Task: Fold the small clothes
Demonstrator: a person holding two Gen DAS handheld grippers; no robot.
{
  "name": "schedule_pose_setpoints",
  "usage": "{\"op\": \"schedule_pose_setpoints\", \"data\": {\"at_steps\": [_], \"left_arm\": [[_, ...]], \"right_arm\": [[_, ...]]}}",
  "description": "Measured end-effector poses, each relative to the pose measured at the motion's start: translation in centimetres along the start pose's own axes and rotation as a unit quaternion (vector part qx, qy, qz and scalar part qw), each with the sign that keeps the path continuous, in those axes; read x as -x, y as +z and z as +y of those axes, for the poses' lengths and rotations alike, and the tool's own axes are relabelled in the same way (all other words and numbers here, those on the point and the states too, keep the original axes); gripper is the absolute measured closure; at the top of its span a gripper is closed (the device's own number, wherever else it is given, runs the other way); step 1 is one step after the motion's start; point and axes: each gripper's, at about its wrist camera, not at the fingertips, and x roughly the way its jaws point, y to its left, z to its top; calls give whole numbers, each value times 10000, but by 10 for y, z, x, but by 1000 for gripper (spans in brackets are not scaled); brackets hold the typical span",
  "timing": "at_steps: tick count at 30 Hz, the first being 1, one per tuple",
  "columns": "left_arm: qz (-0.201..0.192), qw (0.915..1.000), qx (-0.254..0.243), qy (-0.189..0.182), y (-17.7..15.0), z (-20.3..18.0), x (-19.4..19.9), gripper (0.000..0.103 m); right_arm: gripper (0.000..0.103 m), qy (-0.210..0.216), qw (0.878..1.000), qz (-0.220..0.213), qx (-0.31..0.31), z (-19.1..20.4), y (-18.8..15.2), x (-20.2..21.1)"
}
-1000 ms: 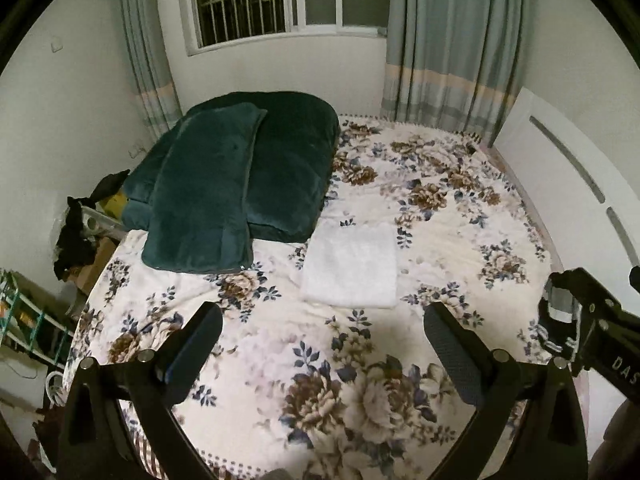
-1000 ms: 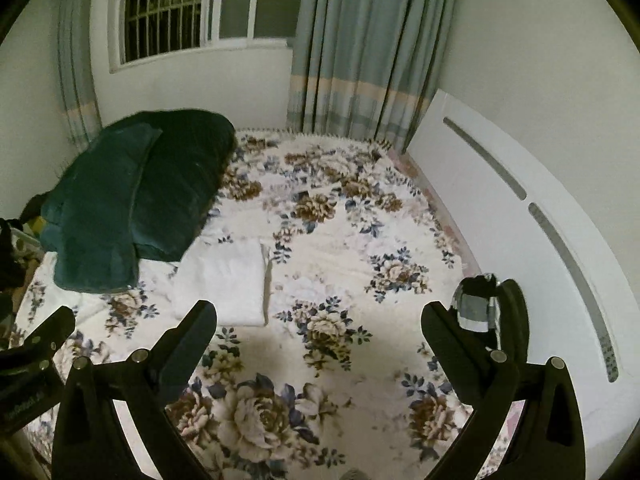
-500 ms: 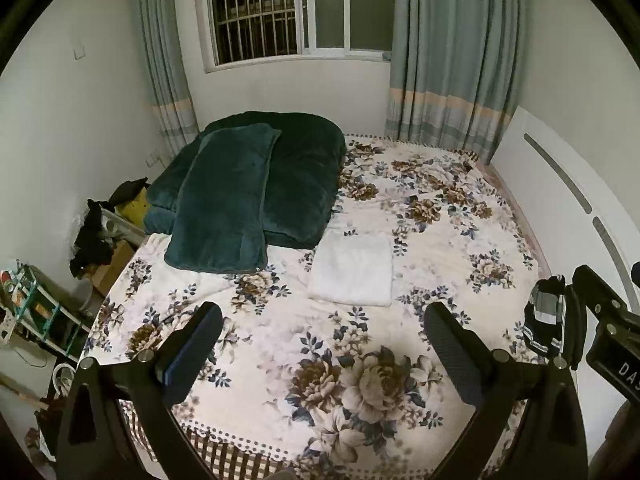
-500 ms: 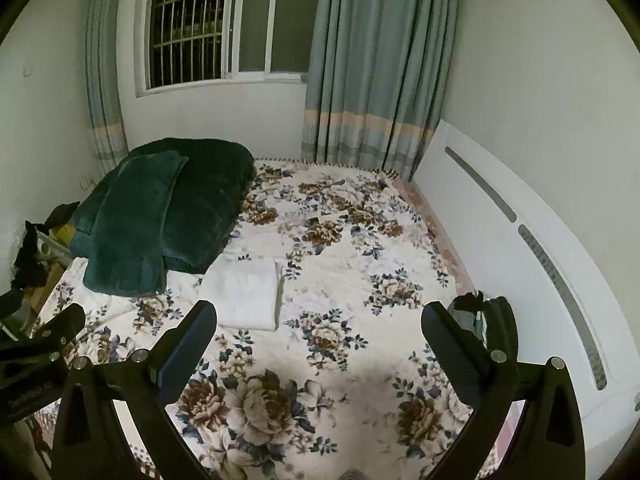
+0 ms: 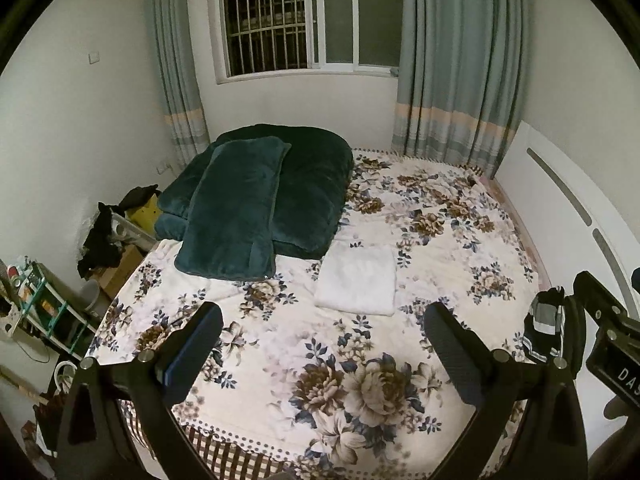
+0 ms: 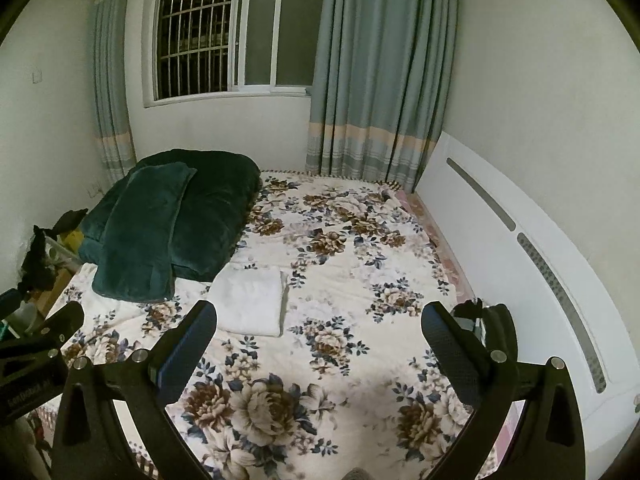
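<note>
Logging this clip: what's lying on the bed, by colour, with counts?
White: 1, folded cloth
Dark green: 2, quilt and pillow on it
Dark with grey stripes: 1, small garment at the bed's right edge
Total: 4

dark striped garment (image 6: 470, 314) mostly hidden behind right gripper (image 6: 320, 344) finger

A dark green quilt (image 5: 308, 196) with a matching pillow (image 5: 234, 212) fills the upper left of the floral bedspread (image 5: 440, 240). Above, a barred window (image 5: 264, 20) sits between grey-blue curtains (image 5: 452, 72). A cluttered shelf (image 5: 36, 304) stands at far left.
</note>
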Motion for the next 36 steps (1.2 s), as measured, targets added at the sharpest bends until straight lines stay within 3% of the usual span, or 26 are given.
{"op": "schedule_pose_setpoints", "data": {"at_steps": [36], "left_arm": [[-128,9999,-31,-17,7,2,8,0]], "right_arm": [[0,112,9999,-8,48,6,4,-2]]}}
